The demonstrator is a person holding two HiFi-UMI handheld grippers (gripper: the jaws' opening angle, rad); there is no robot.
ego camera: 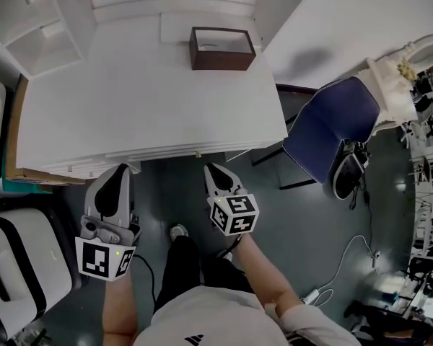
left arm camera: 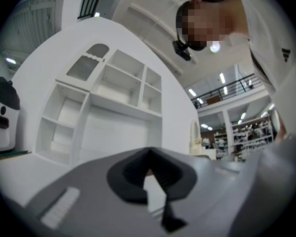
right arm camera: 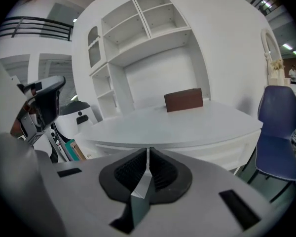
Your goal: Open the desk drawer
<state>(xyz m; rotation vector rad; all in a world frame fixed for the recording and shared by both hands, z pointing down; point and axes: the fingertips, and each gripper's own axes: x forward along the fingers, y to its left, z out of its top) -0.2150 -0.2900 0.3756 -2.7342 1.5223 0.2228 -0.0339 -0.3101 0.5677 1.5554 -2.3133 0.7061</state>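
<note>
The white table fills the upper middle of the head view. Its desk drawer sits shut under the near edge, showing as a thin white front strip with a small knob near the middle of that edge. In the right gripper view the same drawer front lies flush below the tabletop.

The right gripper hangs just in front of the near edge, a little to the right of the knob and not touching it. In its own view its jaws stand a narrow slit apart with nothing between them, pointing at the table front.

The left gripper is off to the left, near the table's left front corner and apart from it. Its own view shows the jaws closed together at the tips and empty.

A brown box stands at the back of the table, well away from both grippers. A white shelf unit rises behind the table's left side, and a blue chair stands on the floor to the right of the table. The person's legs and one shoe show between the two grippers.
</note>
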